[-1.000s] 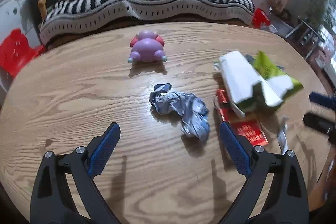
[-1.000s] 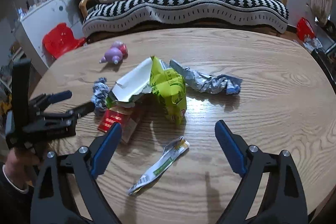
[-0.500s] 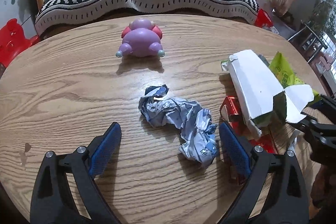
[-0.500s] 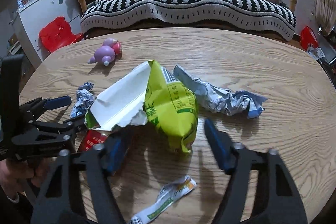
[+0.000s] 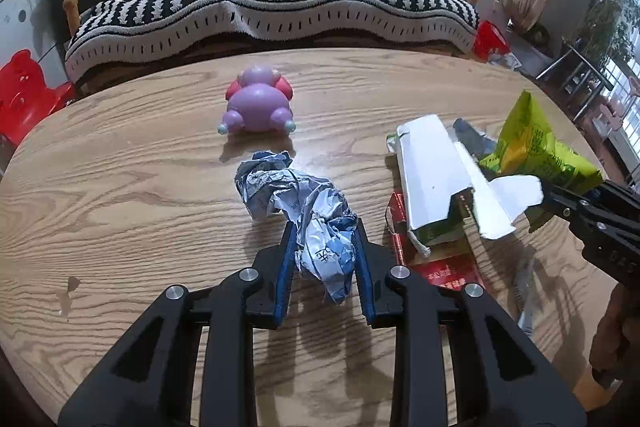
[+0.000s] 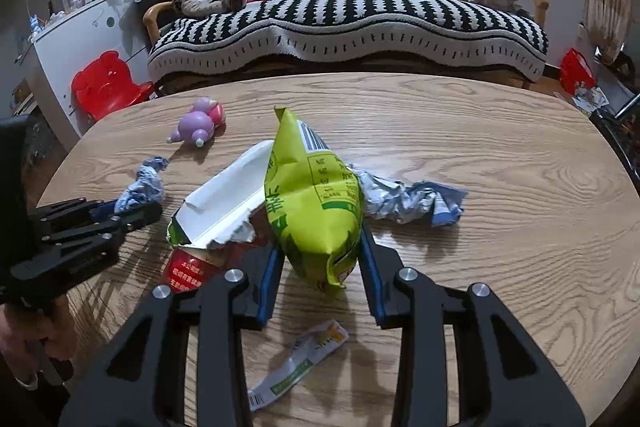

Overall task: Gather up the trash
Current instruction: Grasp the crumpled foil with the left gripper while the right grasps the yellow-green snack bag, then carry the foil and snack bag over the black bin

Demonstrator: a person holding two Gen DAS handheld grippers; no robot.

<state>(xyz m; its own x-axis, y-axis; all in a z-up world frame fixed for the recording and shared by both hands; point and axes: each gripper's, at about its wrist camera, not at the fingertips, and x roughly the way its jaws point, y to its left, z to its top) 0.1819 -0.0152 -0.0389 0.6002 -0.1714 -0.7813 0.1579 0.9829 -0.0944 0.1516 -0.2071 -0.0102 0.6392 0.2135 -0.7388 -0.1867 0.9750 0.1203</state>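
My left gripper (image 5: 323, 247) is shut on the near end of a crumpled blue-and-white wrapper (image 5: 296, 199) that lies on the wooden table (image 5: 120, 187). My right gripper (image 6: 320, 259) is shut on the lower end of a green snack bag (image 6: 316, 203). The left gripper (image 6: 100, 219) shows at the left of the right wrist view, and the right gripper (image 5: 592, 211) at the right edge of the left wrist view. A torn white carton (image 5: 436, 183) lies between them over a red packet (image 5: 444, 271). A second crumpled wrapper (image 6: 408, 199) lies behind the green bag.
A purple and pink toy (image 5: 258, 105) stands further back on the table. A small flat green-and-white wrapper (image 6: 300, 367) lies near the front edge. A black-and-white striped sofa (image 6: 352, 19) stands behind the table, and a red chair (image 6: 106, 87) at its left.
Both grippers moved forward and closed: the left onto the crumpled blue-and-white wrapper, the right onto the green snack bag. Both were open a second ago.
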